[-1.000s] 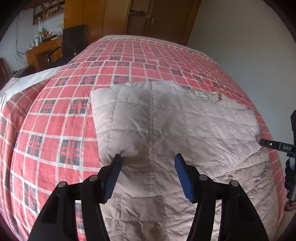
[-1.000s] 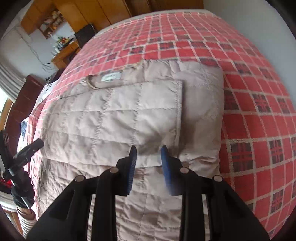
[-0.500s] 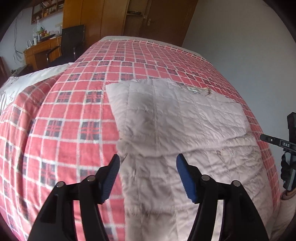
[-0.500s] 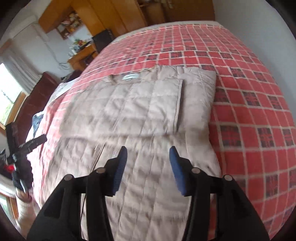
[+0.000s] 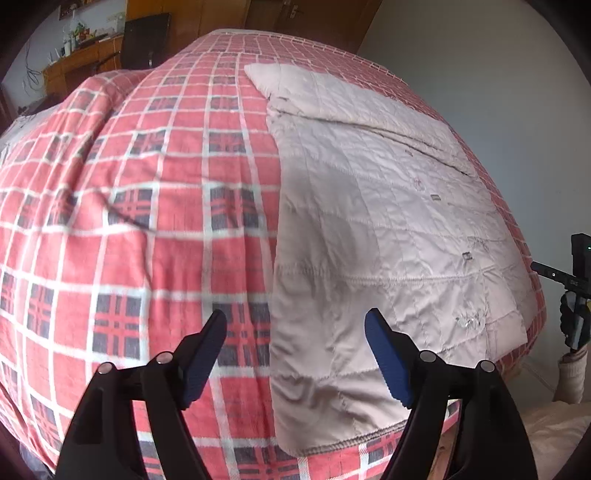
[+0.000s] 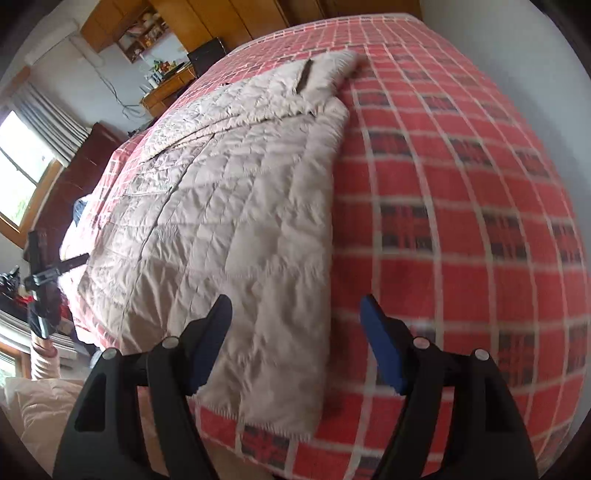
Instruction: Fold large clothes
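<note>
A bed [image 5: 122, 206] covered with a red, white and dark plaid blanket fills both views, and the beige quilted jacket [image 5: 369, 229] lies flat on it, its upper part folded over near the far end and its hem reaching the near edge of the bed, where it hangs slightly over. In the left wrist view the jacket occupies the right half of the bed, with its long left edge running straight toward the near edge; in the right wrist view the same jacket [image 6: 236, 206] occupies the left half, its right edge bordering bare blanket. Behind the bed stand wooden wardrobes [image 6: 229, 22] and a desk [image 5: 81, 62] with small items on it. The left gripper [image 5: 295, 334] hovers above the near left corner of the jacket, its jaws spread wide and holding nothing. The right gripper [image 6: 295, 319] hovers above the near right corner of the jacket, jaws likewise wide apart and empty. Each view catches the other gripper at its outer border, off the near edge of the bed, with a pale sleeve [image 6: 44, 363] below it.
</note>
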`<action>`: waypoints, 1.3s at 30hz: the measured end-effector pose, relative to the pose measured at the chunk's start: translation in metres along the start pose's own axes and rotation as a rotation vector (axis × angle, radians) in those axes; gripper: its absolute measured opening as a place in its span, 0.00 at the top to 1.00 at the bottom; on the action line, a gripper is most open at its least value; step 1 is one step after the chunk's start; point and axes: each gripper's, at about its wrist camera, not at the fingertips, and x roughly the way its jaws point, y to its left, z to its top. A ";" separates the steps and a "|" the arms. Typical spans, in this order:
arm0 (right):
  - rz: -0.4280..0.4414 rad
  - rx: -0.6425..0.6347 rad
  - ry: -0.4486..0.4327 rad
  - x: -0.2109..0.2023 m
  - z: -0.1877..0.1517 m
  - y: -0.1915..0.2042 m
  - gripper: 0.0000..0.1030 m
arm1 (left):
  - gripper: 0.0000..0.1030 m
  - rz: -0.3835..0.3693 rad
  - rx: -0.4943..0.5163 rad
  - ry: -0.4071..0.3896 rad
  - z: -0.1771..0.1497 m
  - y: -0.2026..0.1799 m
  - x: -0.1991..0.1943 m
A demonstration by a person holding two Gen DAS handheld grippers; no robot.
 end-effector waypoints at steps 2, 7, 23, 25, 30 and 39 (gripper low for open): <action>0.002 0.017 0.019 0.001 -0.012 -0.003 0.30 | 0.24 0.004 -0.017 0.035 -0.010 0.002 0.008; 0.002 0.015 0.039 0.008 -0.034 -0.001 0.31 | 0.24 0.019 -0.013 0.035 -0.022 0.001 0.009; 0.019 -0.008 0.065 0.017 -0.053 0.012 0.83 | 0.65 -0.041 0.004 0.059 -0.034 -0.020 0.011; 0.028 -0.003 0.051 0.014 -0.053 0.013 0.87 | 0.77 -0.064 -0.025 0.053 -0.032 -0.015 0.007; 0.110 0.007 -0.029 -0.009 -0.043 0.022 0.91 | 0.88 -0.176 -0.063 -0.005 -0.022 -0.011 -0.018; 0.183 -0.079 -0.216 -0.063 0.039 0.053 0.91 | 0.88 -0.288 -0.011 -0.217 0.051 -0.031 -0.070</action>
